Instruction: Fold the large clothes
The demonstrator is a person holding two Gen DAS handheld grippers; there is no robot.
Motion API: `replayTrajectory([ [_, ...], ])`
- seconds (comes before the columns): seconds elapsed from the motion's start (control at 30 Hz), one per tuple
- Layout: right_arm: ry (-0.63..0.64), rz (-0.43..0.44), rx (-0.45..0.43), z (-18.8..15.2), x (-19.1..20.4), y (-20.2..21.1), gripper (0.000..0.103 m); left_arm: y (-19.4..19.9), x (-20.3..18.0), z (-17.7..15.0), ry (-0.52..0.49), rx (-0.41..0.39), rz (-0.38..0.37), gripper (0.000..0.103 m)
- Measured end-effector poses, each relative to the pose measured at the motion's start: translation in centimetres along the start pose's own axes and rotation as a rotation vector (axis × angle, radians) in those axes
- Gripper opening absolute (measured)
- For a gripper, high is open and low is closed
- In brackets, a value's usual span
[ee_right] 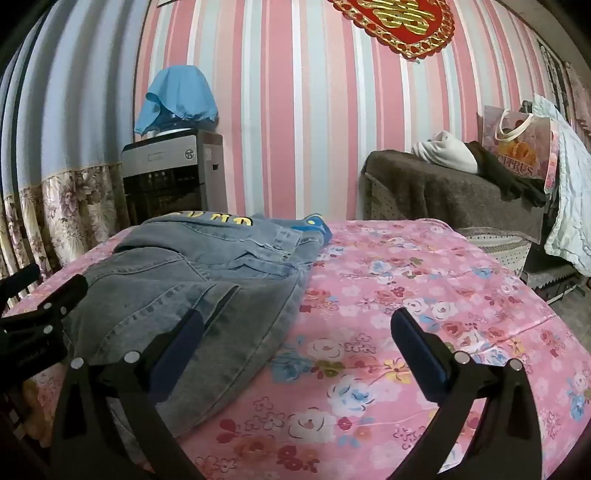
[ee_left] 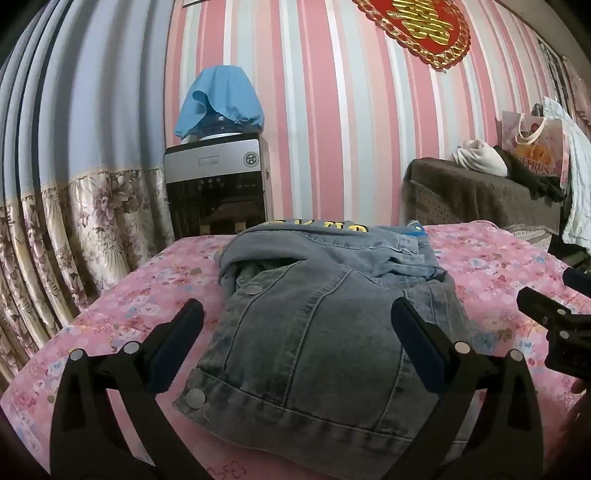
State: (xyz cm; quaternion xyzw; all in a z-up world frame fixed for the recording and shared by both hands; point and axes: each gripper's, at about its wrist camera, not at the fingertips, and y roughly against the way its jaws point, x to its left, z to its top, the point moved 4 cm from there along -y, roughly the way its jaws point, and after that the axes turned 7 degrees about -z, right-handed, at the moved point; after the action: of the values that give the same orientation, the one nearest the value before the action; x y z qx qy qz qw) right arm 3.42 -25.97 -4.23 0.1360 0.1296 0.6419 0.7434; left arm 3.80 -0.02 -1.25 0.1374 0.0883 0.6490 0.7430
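Two grippers hover, empty. Left gripper (ee_left: 297, 345), fingers spread wide, straddles the folded grey-blue denim jacket (ee_left: 314, 332) on the pink floral bed sheet (ee_left: 498, 266); right gripper (ee_right: 295, 350), equally wide, sits off the jacket's right edge, likely released after a fold.

I am working in a lived-in bedroom at home. Pink striped wallpaper (ee_left: 332, 129) carries a red and gold wedding emblem (ee_left: 417, 26). A pink floral sheet (ee_right: 406, 295) covers the bed, flowered curtains (ee_left: 55, 221) hang on the left, a cloth-capped water dispenser (ee_left: 218, 177) stands by the wall, and a gift bag (ee_right: 517, 147) sits on a blanket-draped cabinet (ee_right: 443, 195).
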Motion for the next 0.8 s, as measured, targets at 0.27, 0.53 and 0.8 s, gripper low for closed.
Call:
replayTrajectory([
  [0.27, 0.002, 0.000, -0.005, 0.01, -0.02, 0.06, 0.101, -0.12, -0.65, 0.04, -0.001, 0.003, 0.001, 0.100],
  [0.53, 0.000, -0.001, -0.009, 0.00, -0.01, 0.13, 0.101, 0.01, -0.10, 0.02, 0.019, -0.001, -0.003, 0.100],
  [0.8, 0.001, -0.001, -0.011, 0.03, 0.06, 0.04, 0.101, -0.01, 0.00, 0.01, 0.021, 0.000, -0.003, 0.100],
])
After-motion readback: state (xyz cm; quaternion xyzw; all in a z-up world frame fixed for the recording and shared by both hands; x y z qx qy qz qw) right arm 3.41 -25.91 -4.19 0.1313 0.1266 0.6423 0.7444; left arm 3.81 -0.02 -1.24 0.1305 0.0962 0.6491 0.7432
